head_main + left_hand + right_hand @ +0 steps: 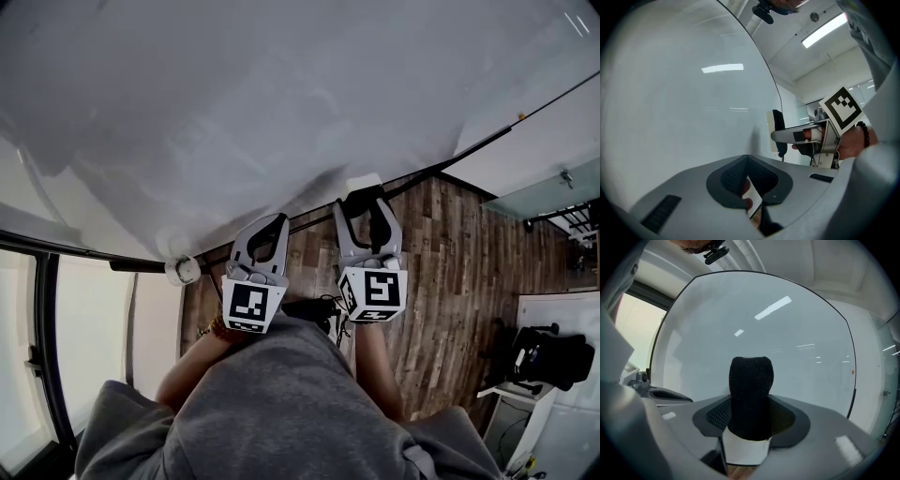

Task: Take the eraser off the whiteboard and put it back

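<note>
The whiteboard (234, 112) fills the upper part of the head view. My right gripper (367, 208) is shut on the eraser (364, 186), a white block with black felt, held at the board's lower edge. In the right gripper view the eraser (750, 394) stands upright between the jaws in front of the whiteboard (797, 333). Whether the felt touches the board I cannot tell. My left gripper (270, 234) sits to its left, shut and empty, just below the board's edge. In the left gripper view the left gripper (747, 160) points along the whiteboard (679, 93), with the right gripper (797, 136) and eraser (778, 123) beyond.
A round white fitting (184, 270) sits at the board's bottom corner beside a dark window frame (42, 347). A wood-plank floor (450, 272) lies below. A black chair (553, 356) and a white cabinet (516, 412) stand at the right.
</note>
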`<control>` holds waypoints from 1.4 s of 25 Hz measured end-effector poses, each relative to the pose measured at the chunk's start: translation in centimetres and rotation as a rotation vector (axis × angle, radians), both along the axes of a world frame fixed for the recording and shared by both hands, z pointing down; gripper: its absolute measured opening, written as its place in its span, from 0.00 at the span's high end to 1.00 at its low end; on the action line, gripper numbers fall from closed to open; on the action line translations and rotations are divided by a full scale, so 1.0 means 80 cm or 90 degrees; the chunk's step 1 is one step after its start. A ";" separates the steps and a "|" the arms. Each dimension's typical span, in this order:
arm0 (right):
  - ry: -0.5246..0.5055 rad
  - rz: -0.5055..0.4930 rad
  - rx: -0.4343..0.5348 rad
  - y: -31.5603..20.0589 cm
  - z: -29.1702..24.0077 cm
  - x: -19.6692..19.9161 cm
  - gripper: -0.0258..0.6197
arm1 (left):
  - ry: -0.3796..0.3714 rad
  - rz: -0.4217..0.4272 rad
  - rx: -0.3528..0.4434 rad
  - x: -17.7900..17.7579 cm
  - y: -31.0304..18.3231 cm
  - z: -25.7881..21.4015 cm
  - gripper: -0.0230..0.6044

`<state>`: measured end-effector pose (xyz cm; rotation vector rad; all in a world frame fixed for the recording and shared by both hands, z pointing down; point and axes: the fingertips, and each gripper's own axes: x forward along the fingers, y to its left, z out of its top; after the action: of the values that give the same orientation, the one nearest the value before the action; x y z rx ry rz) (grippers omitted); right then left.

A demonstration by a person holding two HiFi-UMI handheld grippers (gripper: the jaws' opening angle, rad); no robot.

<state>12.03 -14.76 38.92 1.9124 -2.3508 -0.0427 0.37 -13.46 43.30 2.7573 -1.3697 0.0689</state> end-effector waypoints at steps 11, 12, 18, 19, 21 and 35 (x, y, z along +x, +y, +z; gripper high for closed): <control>0.000 -0.015 0.004 -0.006 -0.001 -0.005 0.59 | -0.003 -0.004 0.002 0.003 -0.001 0.000 0.95; 0.000 -0.017 0.003 -0.007 -0.001 -0.005 0.59 | -0.003 -0.006 0.001 0.002 -0.002 0.000 0.95; -0.001 -0.026 0.006 -0.012 -0.004 -0.008 0.59 | -0.004 -0.014 0.004 0.000 -0.005 -0.001 0.95; -0.001 -0.027 0.006 -0.013 -0.003 -0.008 0.59 | -0.004 -0.016 0.003 -0.001 -0.006 -0.001 0.95; -0.001 -0.028 0.006 -0.015 -0.002 -0.008 0.59 | -0.003 -0.021 0.003 -0.004 -0.008 0.000 0.95; -0.005 -0.037 0.002 -0.026 0.002 -0.013 0.59 | -0.003 -0.030 0.000 -0.007 -0.016 0.002 0.95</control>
<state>10.96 -16.85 39.08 1.8484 -2.4132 -0.0430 -0.22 -14.74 43.45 2.7254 -1.4354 0.0738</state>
